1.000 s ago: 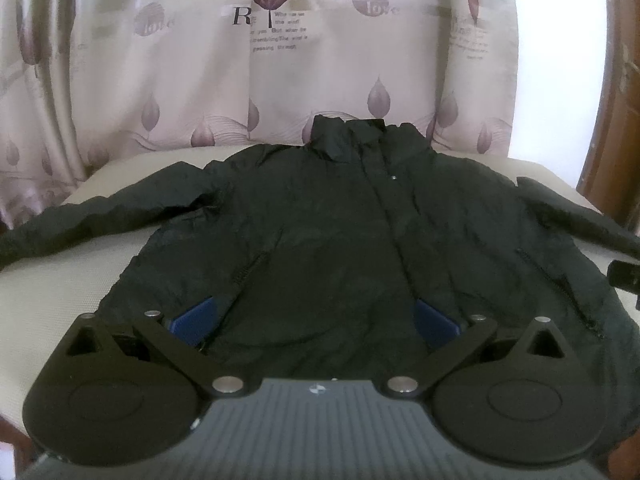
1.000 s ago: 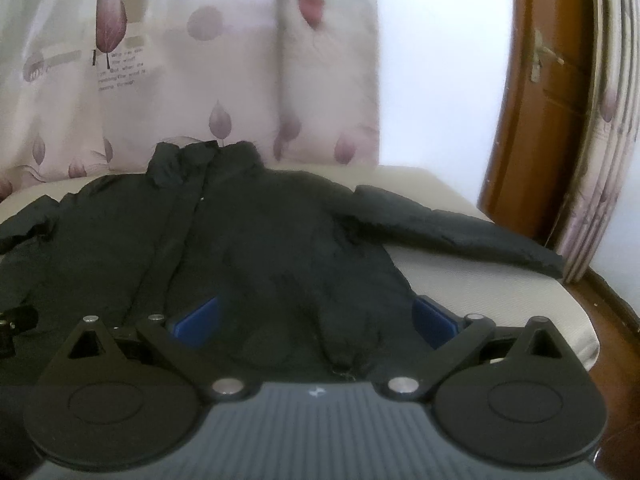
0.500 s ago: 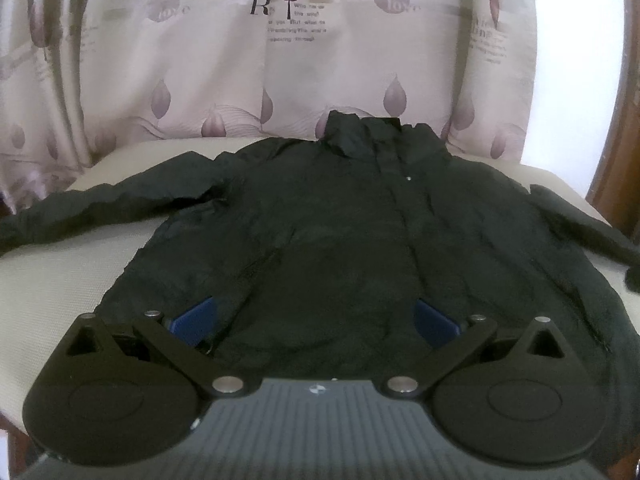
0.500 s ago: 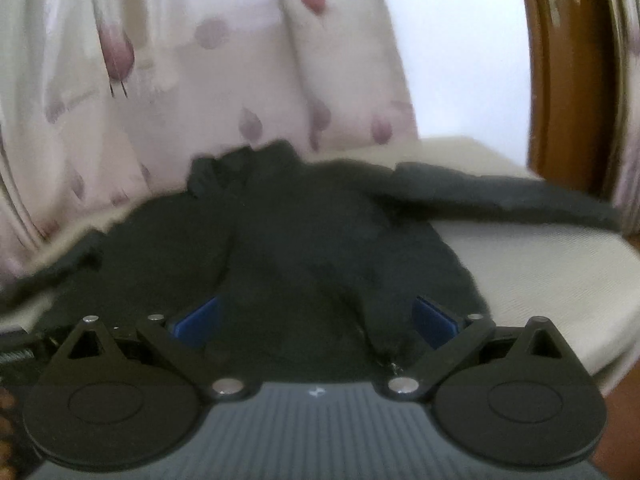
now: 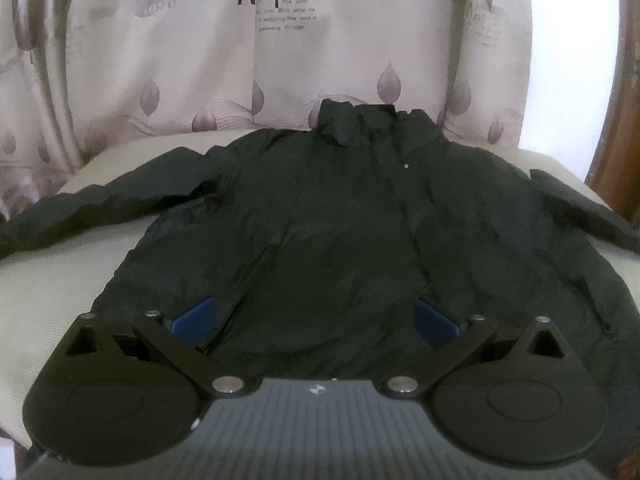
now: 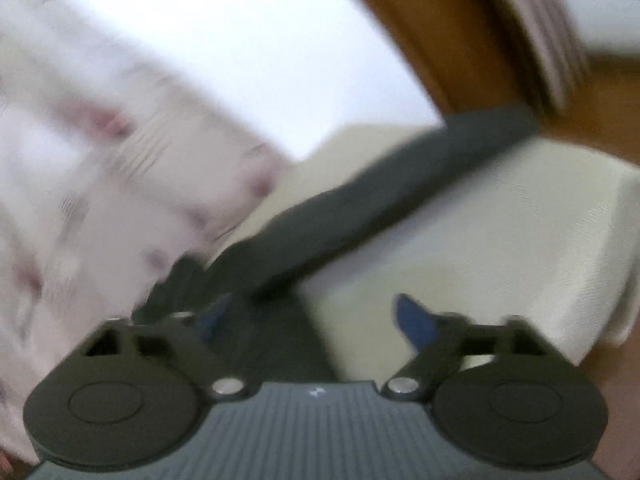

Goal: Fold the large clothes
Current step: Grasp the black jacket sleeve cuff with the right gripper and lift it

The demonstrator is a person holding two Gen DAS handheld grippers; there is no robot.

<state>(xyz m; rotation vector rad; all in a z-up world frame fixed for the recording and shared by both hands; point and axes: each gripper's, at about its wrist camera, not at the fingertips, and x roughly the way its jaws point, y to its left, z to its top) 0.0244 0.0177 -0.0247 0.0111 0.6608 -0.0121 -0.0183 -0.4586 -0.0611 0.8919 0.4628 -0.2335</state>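
Your left gripper is spread wide, gripping nothing, above the lower hem of the black jacket. The jacket lies flat, front up, on the cream cushion, collar toward the patterned curtain, sleeves spread outward. Your right gripper is also wide and empty in a blurred, tilted view, over the jacket's sleeve

- The curtain bears a large "R" beside a leaf stem.
- "love" sits on two round curtain motifs.
- Small print lines below the "R" are too blurred to read.
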